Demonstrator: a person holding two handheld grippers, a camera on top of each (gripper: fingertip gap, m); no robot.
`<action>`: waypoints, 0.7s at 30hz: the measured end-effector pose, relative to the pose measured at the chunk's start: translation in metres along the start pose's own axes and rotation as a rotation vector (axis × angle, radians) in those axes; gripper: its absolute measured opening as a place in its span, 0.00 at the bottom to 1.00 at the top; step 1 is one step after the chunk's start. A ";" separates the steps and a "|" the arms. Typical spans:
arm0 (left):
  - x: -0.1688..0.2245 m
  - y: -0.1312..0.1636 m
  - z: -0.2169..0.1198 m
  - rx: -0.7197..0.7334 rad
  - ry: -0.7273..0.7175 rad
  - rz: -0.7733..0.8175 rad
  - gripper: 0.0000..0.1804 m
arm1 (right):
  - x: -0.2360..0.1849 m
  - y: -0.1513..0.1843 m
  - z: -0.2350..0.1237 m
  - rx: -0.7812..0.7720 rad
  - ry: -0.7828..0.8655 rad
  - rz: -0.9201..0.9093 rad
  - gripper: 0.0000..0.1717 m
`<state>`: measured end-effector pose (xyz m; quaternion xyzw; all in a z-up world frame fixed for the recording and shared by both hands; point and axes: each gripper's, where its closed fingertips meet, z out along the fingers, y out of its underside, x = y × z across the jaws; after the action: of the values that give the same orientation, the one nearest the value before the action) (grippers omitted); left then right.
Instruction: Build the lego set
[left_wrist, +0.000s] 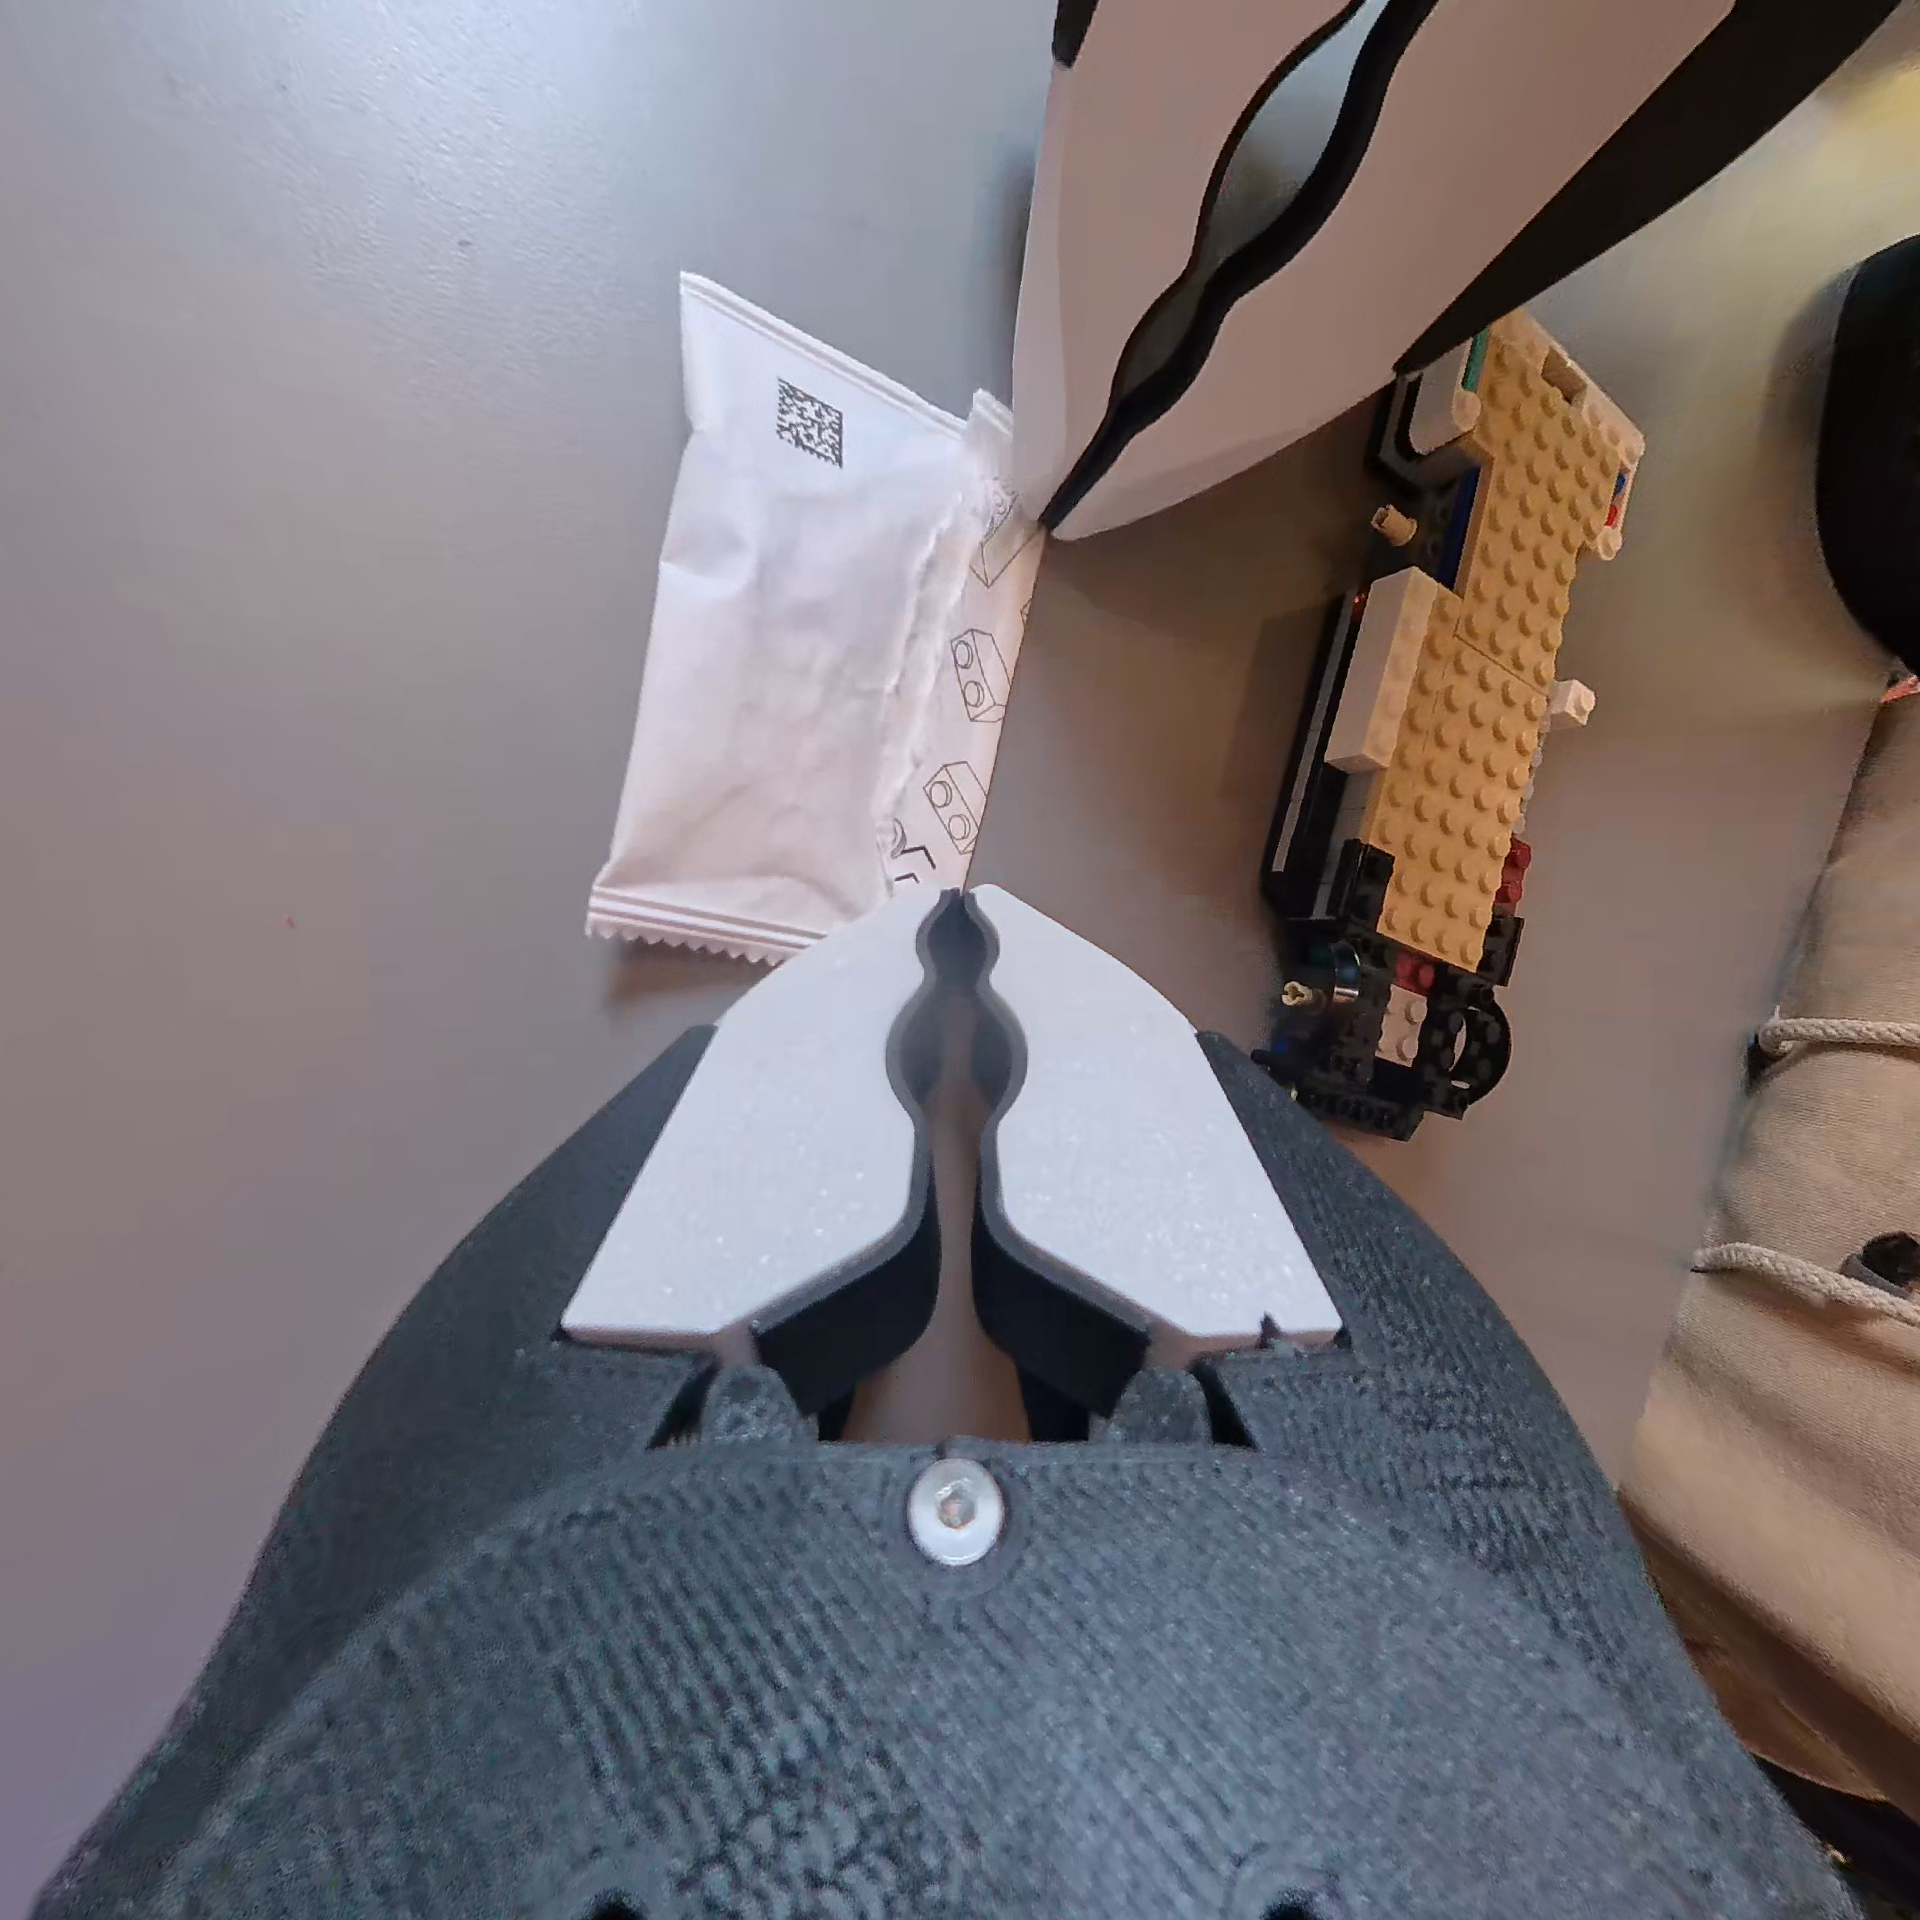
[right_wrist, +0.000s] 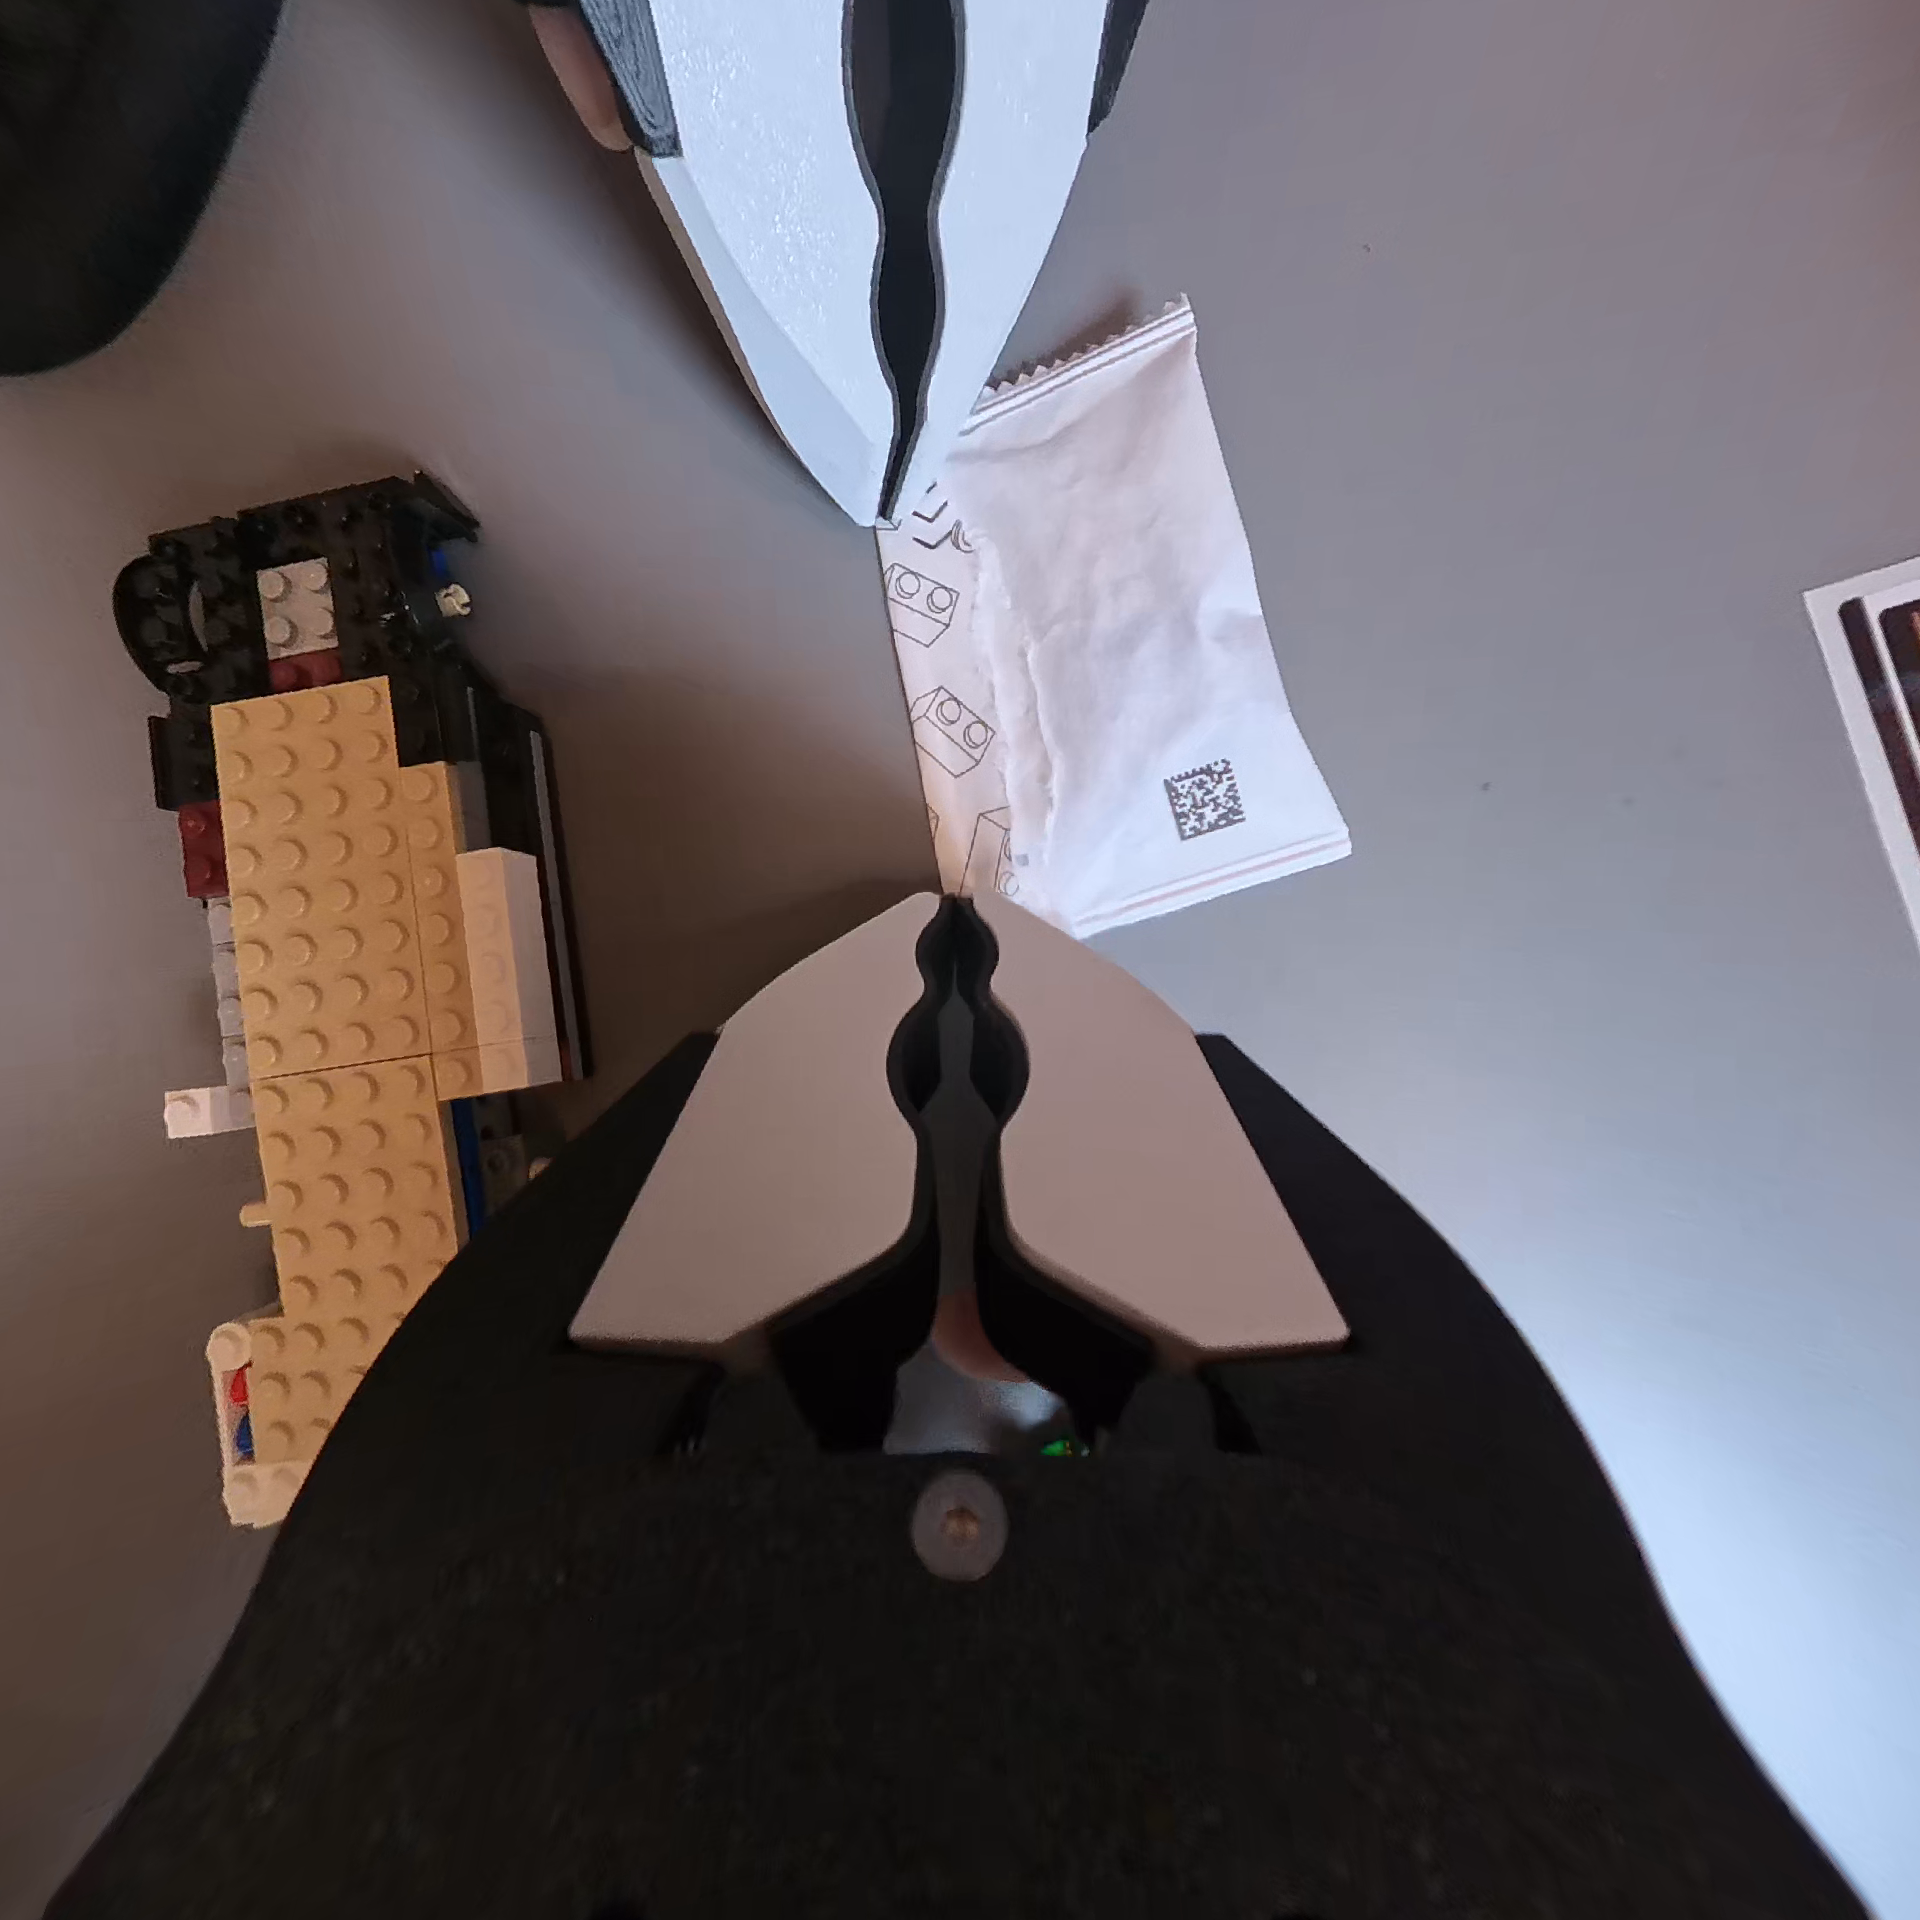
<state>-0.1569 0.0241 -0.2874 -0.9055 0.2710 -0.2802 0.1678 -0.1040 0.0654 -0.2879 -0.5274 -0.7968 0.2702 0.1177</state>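
Note:
A white paper bag (left_wrist: 790, 644) printed with brick outlines hangs over the grey table (left_wrist: 312, 520). My left gripper (left_wrist: 961, 899) is shut on one end of the bag's printed side strip. My right gripper (left_wrist: 1049, 520) pinches the strip's far end, so the strip runs taut between the two tips. In the right wrist view my right gripper (right_wrist: 951, 904) is shut on the bag (right_wrist: 1122, 644), and the left gripper (right_wrist: 885, 511) grips the opposite end. A tan, black and white brick model (left_wrist: 1455, 748) lies beside the bag and also shows in the right wrist view (right_wrist: 332, 935).
A beige cloth with cords (left_wrist: 1787, 1247) lies at the right of the left wrist view, with a dark rounded object (left_wrist: 1881, 447) above it. The dark object also shows in the right wrist view (right_wrist: 104, 156). A printed card (right_wrist: 1881, 707) lies at the right edge there. The tips of one gripper are about 7 centimetres away from the tips of the other.

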 end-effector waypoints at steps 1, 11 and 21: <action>0.000 0.000 0.000 0.000 0.002 -0.001 0.00 | 0.000 0.000 0.000 0.004 -0.001 0.002 0.00; 0.001 0.000 0.001 0.007 0.008 -0.002 0.00 | -0.001 0.004 -0.002 0.011 0.014 -0.018 0.01; 0.004 -0.002 0.003 -0.002 0.014 0.004 0.00 | -0.005 0.008 -0.006 0.005 0.049 -0.023 0.00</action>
<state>-0.1516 0.0241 -0.2873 -0.9031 0.2743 -0.2860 0.1656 -0.0930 0.0653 -0.2875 -0.5245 -0.7990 0.2579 0.1415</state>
